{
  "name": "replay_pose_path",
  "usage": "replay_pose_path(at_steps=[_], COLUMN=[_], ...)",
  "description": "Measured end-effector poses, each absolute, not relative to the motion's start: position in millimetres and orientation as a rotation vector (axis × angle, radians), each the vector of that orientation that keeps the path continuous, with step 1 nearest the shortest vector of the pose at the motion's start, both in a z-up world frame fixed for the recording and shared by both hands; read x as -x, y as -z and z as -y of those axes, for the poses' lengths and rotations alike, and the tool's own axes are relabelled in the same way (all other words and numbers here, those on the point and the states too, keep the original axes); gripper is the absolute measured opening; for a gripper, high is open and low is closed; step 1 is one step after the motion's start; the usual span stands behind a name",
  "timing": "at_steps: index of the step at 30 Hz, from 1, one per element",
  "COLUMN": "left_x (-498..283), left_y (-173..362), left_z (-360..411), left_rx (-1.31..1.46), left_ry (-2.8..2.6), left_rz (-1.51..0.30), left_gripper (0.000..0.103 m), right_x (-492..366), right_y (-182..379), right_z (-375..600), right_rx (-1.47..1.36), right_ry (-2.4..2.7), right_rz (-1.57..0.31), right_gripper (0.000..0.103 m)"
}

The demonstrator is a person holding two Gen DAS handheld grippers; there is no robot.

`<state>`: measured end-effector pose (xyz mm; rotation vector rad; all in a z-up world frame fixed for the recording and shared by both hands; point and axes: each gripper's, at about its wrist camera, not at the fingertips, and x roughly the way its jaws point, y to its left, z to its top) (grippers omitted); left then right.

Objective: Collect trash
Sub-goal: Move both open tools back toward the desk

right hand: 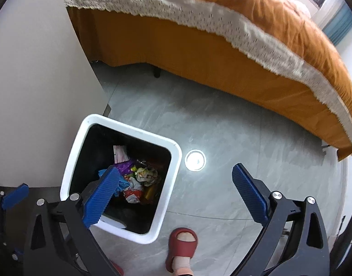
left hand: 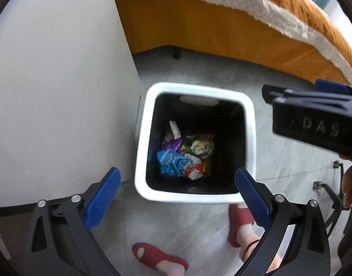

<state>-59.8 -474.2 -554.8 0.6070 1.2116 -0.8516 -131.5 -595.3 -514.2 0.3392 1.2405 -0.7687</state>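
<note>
Hanging wide and empty over the bin of wrappers, left gripper and right gripper probably must find more trash.

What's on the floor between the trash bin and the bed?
Right wrist view: mostly bare grey floor between bin and bed, except a bright round light spot beside the bin.

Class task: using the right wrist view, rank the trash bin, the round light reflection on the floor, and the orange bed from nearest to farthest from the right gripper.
1. Trash bin: directly below the right gripper, its left finger overlapping it.
2. Light reflection: on the floor just beyond the bin's right rim.
3. Orange bed: across the floor, farthest.
</note>
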Motion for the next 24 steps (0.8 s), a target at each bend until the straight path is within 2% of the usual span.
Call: replay_pose_path(at_steps=[10,24], left_x=[61,74], left_y=[460,289], left_z=[470,466], left_rx=[-0.493,-0.359], left_ry=[0.838,0.796], left_rz=[-1.193,-1.048], left_gripper=[0.098,0.098], right_x=[147,194], right_y=[423,248], right_z=[587,582], right_rx=[-0.333,-0.342], right_ry=[0.764,0.819], right_rz=[-1.17,-0.968], right_gripper=[0.098,0.098])
